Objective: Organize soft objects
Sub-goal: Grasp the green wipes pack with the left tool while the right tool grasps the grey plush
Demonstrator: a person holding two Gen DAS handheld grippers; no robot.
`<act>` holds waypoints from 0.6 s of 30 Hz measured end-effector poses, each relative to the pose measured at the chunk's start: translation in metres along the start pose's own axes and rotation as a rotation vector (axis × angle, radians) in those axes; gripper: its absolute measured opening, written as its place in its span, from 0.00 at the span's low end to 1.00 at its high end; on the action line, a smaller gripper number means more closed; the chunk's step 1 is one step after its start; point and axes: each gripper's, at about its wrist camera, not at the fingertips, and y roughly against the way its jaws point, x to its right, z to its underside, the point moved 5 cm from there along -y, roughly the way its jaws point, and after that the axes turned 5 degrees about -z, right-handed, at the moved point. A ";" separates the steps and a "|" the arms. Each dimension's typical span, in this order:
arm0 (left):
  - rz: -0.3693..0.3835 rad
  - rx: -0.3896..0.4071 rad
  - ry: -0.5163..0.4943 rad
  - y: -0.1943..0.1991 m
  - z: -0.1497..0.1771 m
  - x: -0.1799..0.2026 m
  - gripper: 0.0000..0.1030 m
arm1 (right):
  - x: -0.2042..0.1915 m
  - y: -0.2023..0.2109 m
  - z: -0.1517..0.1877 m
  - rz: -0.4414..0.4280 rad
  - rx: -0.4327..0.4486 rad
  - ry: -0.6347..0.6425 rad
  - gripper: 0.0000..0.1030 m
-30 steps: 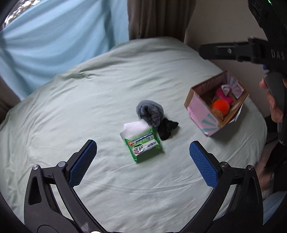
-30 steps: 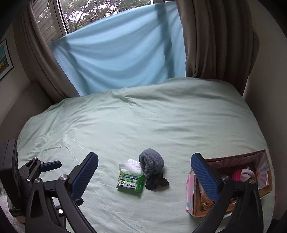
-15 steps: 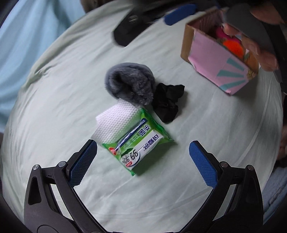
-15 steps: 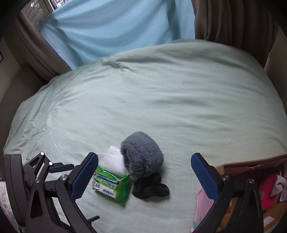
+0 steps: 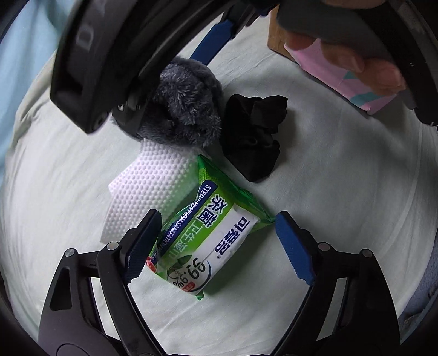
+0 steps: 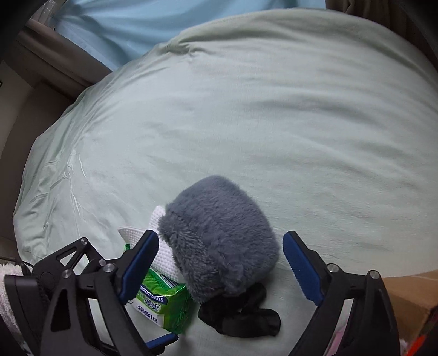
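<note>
A: Green sheet [image 6: 246, 109] covers the whole bed, soft and a bit wrinkly. I see a blue cloth [image 6: 164, 24] and a brown curtain [image 6: 65, 63] at the far edge.

B: Where are the soft things?

A: All 4 sit close together. The fuzzy grey thing [image 6: 219, 241] touches the white wipe [image 5: 153, 189]. The green wipes pack [image 5: 216, 241] lies partly on that wipe. The black sock [image 5: 253, 139] is just beside them. The pink box [image 5: 353, 85] is near the bed's side.

B: And my jaws?

A: My left gripper [image 5: 219, 249] has been closing around the pack but is not pressing it. My right gripper [image 6: 221, 265] has been closing around the grey thing, not squeezing. Lots of bare sheet lies behind.
</note>
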 end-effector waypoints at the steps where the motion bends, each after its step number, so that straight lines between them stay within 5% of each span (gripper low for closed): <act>1: 0.004 -0.003 -0.003 -0.001 0.000 0.001 0.78 | 0.001 -0.004 0.000 -0.009 -0.008 -0.004 0.84; 10: 0.009 -0.009 -0.019 -0.006 0.000 0.013 0.66 | 0.010 -0.011 0.000 -0.023 -0.021 -0.035 0.58; 18: 0.024 -0.032 0.015 0.001 -0.009 0.007 0.54 | 0.006 0.003 0.000 0.000 0.015 -0.055 0.47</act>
